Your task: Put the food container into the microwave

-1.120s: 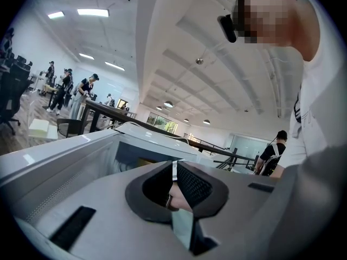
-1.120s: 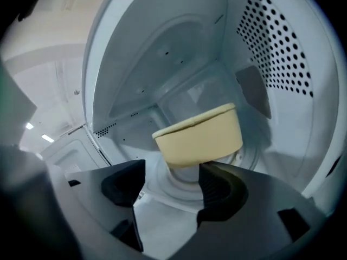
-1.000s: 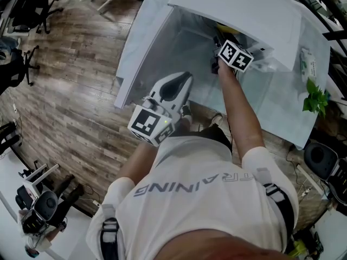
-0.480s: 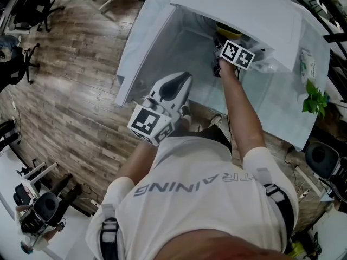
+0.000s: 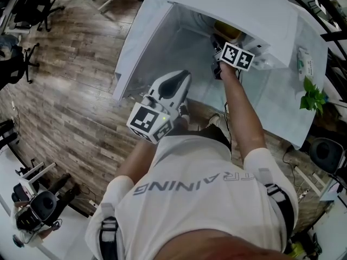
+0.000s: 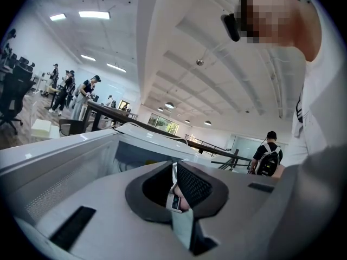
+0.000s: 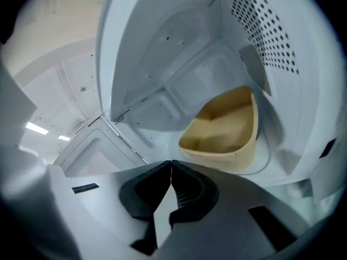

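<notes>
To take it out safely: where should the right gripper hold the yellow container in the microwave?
Grip the near rim of the yellow container, one jaw inside, one outside: it is open-topped with thin walls. Come through the open front of the microwave. The right gripper is shut, so open it first.

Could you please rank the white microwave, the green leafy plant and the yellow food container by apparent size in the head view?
1. White microwave
2. Green leafy plant
3. Yellow food container, mostly hidden, so its place is unsure
</notes>
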